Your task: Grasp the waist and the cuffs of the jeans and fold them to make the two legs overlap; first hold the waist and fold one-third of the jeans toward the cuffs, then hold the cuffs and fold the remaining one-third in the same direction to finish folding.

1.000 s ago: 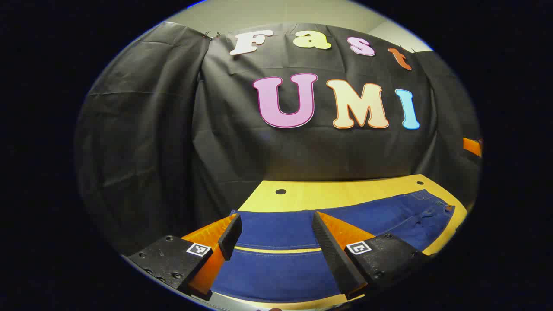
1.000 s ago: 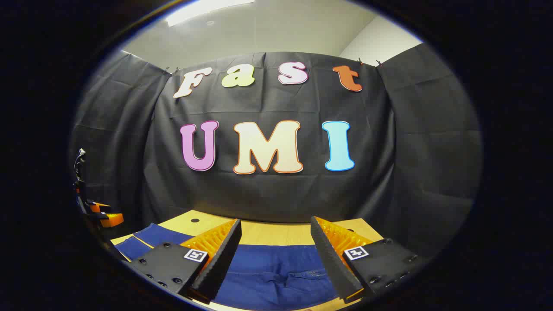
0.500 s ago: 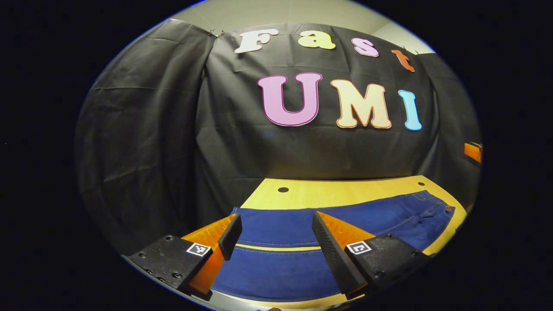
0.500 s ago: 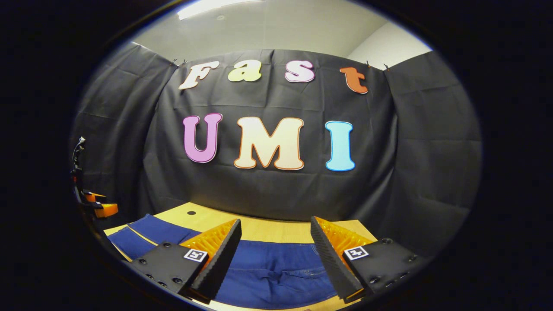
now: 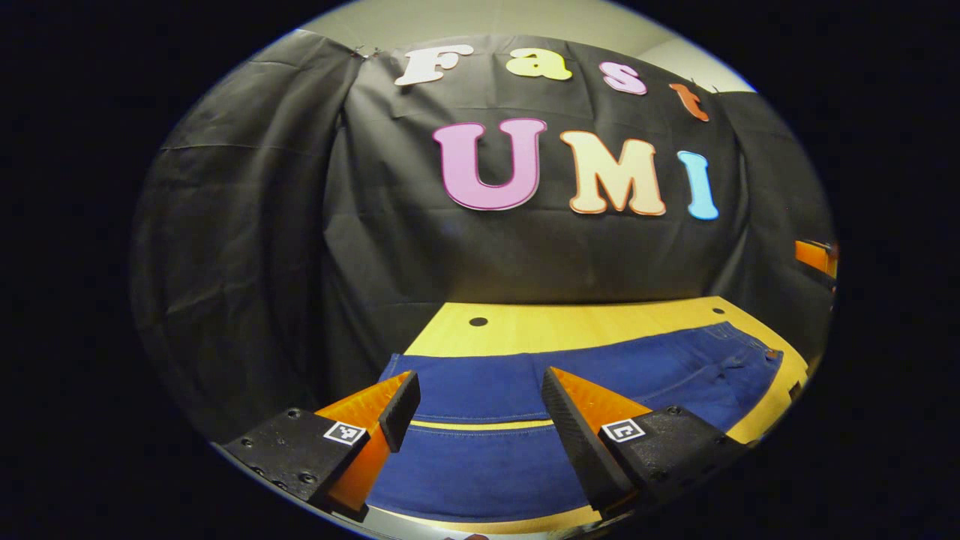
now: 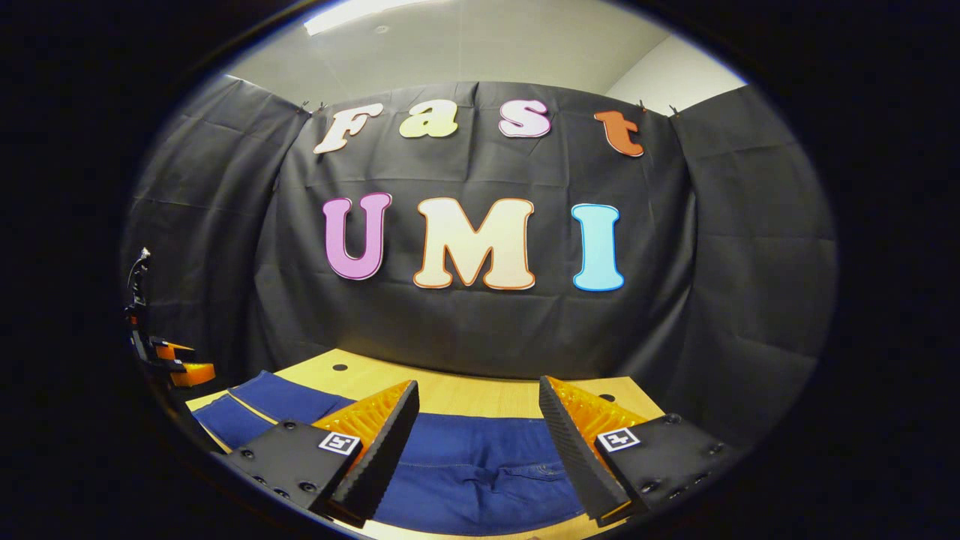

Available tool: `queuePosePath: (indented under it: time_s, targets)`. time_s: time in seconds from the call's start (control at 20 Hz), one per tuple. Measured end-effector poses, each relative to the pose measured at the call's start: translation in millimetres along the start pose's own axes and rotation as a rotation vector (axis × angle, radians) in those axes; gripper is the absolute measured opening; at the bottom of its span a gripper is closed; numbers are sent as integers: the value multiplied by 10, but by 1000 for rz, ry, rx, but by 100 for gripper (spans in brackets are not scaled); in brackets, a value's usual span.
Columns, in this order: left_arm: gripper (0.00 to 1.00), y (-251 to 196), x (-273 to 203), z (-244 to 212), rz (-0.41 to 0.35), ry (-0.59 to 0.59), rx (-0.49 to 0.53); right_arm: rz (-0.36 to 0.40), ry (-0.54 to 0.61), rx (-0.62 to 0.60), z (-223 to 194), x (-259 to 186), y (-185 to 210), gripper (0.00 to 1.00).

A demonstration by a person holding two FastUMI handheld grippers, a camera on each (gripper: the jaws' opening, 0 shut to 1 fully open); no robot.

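Lying flat across the table [image 5: 570, 326] in the lower half of the left gripper view: jeans [image 5: 487, 469], spread out with the two legs side by side and a thin strip of table showing between them, the waist end reaching toward the lower right of that frame. Hovering above the leg ends at the bottom centre: left hand-held gripper [image 5: 480, 401], fingers standing wide apart, gripping nothing, denim visible in the gap between them. Peeking in at the right edge of that same frame: part of the other hand-held gripper.

Filling the bottom of the right gripper view: the waist and seat part of the jeans [image 6: 480, 480], with the legs stretching off to the lower left over the table [image 6: 480, 394]. Hovering over the waist at bottom centre: right hand-held gripper [image 6: 476, 409], fingers likewise spread wide, holding nothing. Showing small at the left edge of this view, above the far leg ends: the left hand-held gripper again.
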State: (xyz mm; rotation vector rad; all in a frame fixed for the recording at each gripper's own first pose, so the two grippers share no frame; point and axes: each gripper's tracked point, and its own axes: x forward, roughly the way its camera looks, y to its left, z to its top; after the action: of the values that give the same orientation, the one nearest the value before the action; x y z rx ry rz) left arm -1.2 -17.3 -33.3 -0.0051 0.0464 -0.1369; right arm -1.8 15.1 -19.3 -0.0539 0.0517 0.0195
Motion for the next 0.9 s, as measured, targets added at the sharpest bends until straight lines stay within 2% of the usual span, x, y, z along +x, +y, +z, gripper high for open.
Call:
queuePosePath:
  time_s: [0.15, 0.25, 0.3, 0.5, 0.9]
  targets:
    - [98, -162, -1, -402, -153, 118, 68, 13, 41, -22, -104, -19, 52, 99]
    - [100, -53, -18, -709, -192, 213, 146, 23, 67, -40, -188, -36, 95, 99]
    - [96, -33, -39, -841, -213, 249, 177, 25, 81, -49, -250, -58, 112, 100]
    - [96, -18, -211, -1360, -342, 414, 265, 64, 144, -52, -460, -152, 233, 100]
    - [96, -15, -463, -1995, -609, 666, 474, 58, 189, -35, -615, -232, 232, 99]
